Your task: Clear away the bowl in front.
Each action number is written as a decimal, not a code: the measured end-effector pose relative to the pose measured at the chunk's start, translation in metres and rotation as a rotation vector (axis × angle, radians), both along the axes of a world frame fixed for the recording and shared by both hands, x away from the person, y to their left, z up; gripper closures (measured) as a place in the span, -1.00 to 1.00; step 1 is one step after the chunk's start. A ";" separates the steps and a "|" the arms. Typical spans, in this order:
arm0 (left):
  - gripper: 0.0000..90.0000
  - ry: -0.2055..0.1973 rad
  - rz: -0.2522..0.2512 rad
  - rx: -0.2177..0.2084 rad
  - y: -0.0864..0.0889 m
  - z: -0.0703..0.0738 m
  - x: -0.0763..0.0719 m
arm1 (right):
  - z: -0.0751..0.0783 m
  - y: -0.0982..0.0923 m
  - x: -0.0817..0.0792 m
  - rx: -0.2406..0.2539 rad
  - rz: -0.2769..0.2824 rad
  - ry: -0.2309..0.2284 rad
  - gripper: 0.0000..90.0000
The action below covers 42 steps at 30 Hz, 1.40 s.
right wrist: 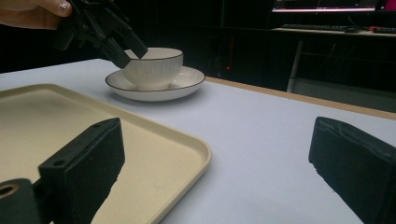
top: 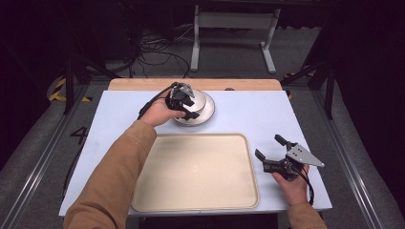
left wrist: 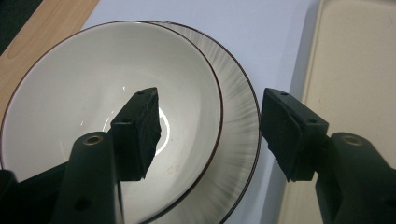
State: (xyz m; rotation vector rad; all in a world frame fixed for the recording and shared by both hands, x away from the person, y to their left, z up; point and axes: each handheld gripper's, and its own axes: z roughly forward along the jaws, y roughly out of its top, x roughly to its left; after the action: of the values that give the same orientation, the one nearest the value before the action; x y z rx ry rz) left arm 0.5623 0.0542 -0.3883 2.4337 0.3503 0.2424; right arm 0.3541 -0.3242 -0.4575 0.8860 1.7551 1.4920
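A white bowl (top: 200,100) with a dark rim stands on a white ribbed plate (top: 208,114) at the back of the table. My left gripper (top: 187,106) hangs over the bowl's near-left side. In the left gripper view the left gripper (left wrist: 210,100) is open and straddles the bowl (left wrist: 84,93): one jaw is inside it, the other outside over the plate (left wrist: 238,126), neither pad pressing on the wall. My right gripper (top: 269,146) rests open near the table's front right, with nothing between its jaws. The right gripper view shows the bowl (right wrist: 152,67) and plate (right wrist: 159,89) farther off.
A large cream tray (top: 196,191) lies at the front centre of the pale blue table (top: 258,109), between the hands. A wooden strip (top: 143,84) runs along the far edge. Beyond it are a frame's legs and cables on the floor.
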 end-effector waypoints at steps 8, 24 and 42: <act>-0.02 0.006 -0.004 0.048 -0.004 -0.007 0.002 | 0.000 -0.001 0.000 0.002 0.000 0.001 -0.91; 0.37 0.003 -0.018 0.153 -0.006 -0.013 0.002 | 0.000 0.000 0.000 0.001 0.002 0.001 -0.91; 0.84 -0.004 -0.070 0.178 -0.010 -0.013 0.002 | 0.000 -0.001 0.000 0.007 0.004 0.003 -0.91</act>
State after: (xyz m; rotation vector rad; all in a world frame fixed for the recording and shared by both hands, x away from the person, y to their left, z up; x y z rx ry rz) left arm 0.5641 0.0442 -0.4012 2.6148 0.2499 0.2574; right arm 0.3543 -0.3251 -0.4574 0.8898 1.7560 1.5008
